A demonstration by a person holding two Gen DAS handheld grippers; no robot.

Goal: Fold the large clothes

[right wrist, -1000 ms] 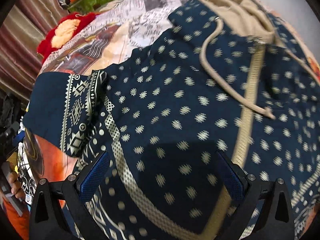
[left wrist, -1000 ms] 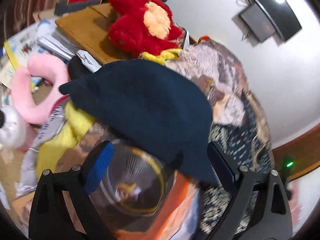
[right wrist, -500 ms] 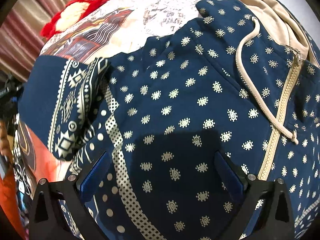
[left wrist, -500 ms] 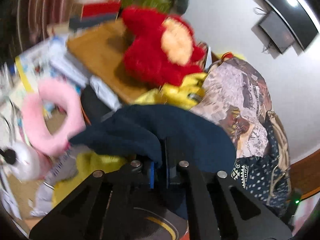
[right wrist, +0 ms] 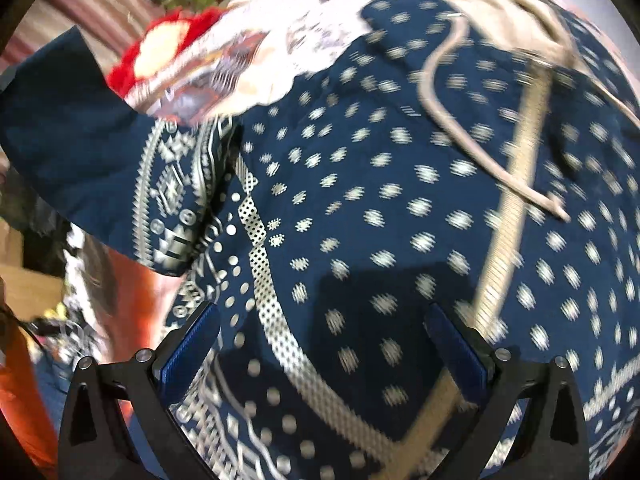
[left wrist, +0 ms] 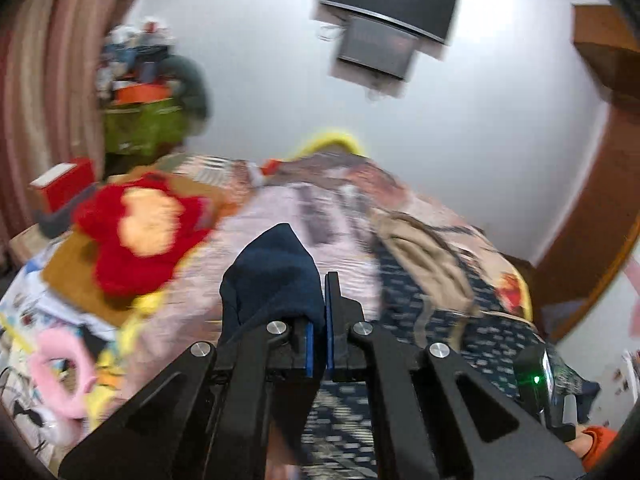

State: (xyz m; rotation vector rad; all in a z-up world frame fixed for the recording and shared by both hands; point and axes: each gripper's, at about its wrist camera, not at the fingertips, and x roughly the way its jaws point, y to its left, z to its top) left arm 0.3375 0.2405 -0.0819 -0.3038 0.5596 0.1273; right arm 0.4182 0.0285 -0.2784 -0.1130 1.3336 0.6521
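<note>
A navy hoodie [right wrist: 380, 184] with cream dots, a beige zip and a drawstring [right wrist: 448, 120] lies spread over the bed. Its plain navy sleeve cuff [left wrist: 276, 276] is pinched in my left gripper [left wrist: 316, 340], which is shut on it and lifted above the bed. In the right wrist view that sleeve [right wrist: 80, 140] rises at the left. My right gripper [right wrist: 324, 352] hovers just over the hoodie's body, open, with nothing between its fingers. The beige hood [left wrist: 424, 248] lies further along the bed.
A patterned bedspread [left wrist: 320, 200] covers the bed. A red plush toy [left wrist: 140, 232] sits on a wooden board at the left, a pink ring cushion [left wrist: 60, 376] lower left. A wall-mounted screen [left wrist: 388, 12] hangs ahead; a wooden door frame [left wrist: 592, 220] stands right.
My left gripper closed on the navy sleeve cuff, then rose and swung over the bed with it. The right gripper drifted slightly over the hoodie and stayed open.
</note>
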